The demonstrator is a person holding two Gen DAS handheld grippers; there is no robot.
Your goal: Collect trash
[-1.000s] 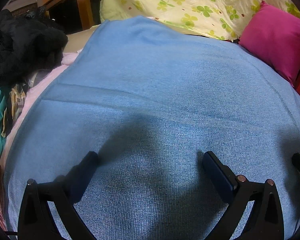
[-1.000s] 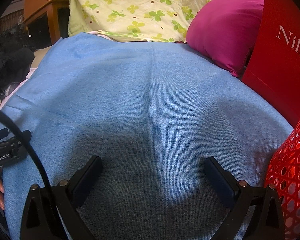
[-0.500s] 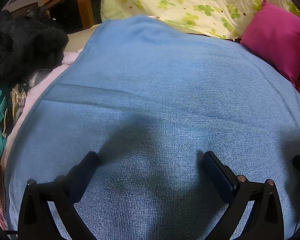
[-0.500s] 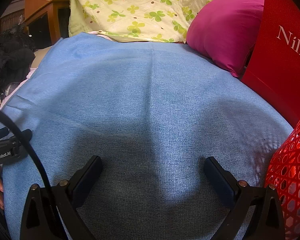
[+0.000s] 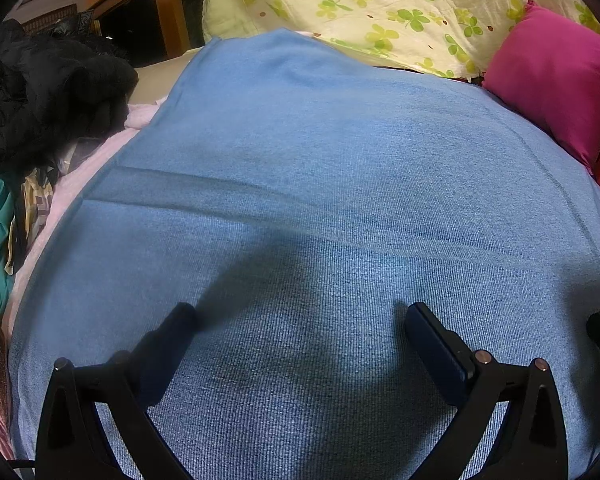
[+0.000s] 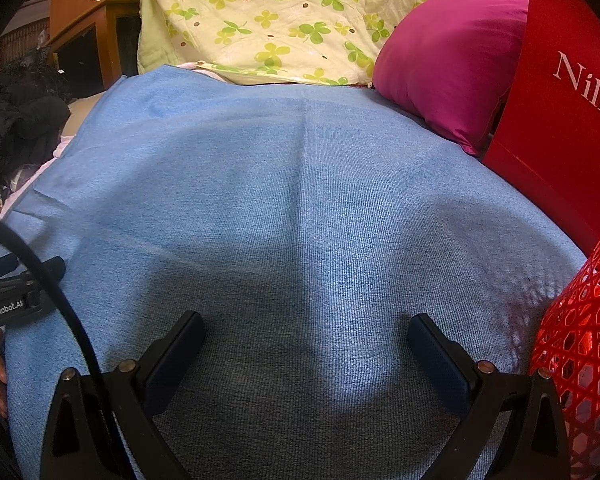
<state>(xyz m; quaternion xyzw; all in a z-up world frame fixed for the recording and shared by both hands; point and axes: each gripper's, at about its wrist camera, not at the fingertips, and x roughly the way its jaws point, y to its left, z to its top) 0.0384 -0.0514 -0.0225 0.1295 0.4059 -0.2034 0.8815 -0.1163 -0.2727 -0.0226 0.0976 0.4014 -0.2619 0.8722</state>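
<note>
Left gripper and right gripper: jaws spread, empty, over blue blanket. No trash visible on it. Red mesh basket at right holds something pale, likely trash. Advice: scan blanket edges before reaching

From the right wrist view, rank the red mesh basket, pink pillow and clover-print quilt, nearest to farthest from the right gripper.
1. red mesh basket, at the right gripper's right.
2. pink pillow, farther back, right.
3. clover-print quilt, at the far end.
</note>
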